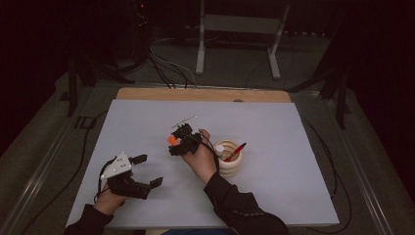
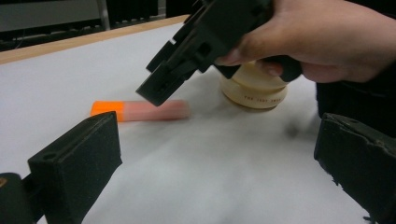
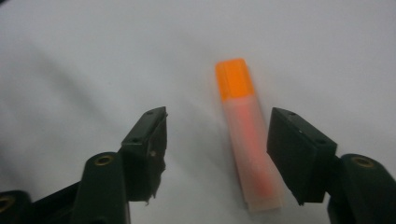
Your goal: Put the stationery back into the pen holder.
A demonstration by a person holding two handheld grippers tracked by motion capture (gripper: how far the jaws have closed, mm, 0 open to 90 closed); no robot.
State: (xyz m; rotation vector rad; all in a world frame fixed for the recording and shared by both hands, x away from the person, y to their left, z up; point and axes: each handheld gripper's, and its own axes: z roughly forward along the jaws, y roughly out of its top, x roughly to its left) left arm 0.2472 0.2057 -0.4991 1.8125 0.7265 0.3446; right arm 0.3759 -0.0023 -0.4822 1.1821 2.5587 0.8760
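Observation:
An orange highlighter (image 3: 245,140) with an orange cap lies flat on the white table mat (image 1: 274,127). My right gripper (image 3: 218,119) hangs just over it, pointing down. The jaws stand apart with the highlighter between them, close to the right-hand pad (image 3: 294,154), and neither pad presses on it. In the high view the right gripper (image 1: 178,142) is at the table's middle, with the highlighter's cap (image 1: 172,139) at its left. My left gripper (image 1: 149,170) rests near the front left, open with nothing between its jaws. The left gripper view looks past the left gripper (image 2: 219,154) at the highlighter (image 2: 140,110) and the right gripper (image 2: 159,88).
A cream ribbed pen holder (image 1: 230,165) stands just right of my right hand, with a red pen (image 1: 236,152) and a white-tipped item (image 1: 219,148) in it. The holder (image 2: 254,91) sits behind the right hand. A wooden table edge (image 1: 203,94) runs along the back.

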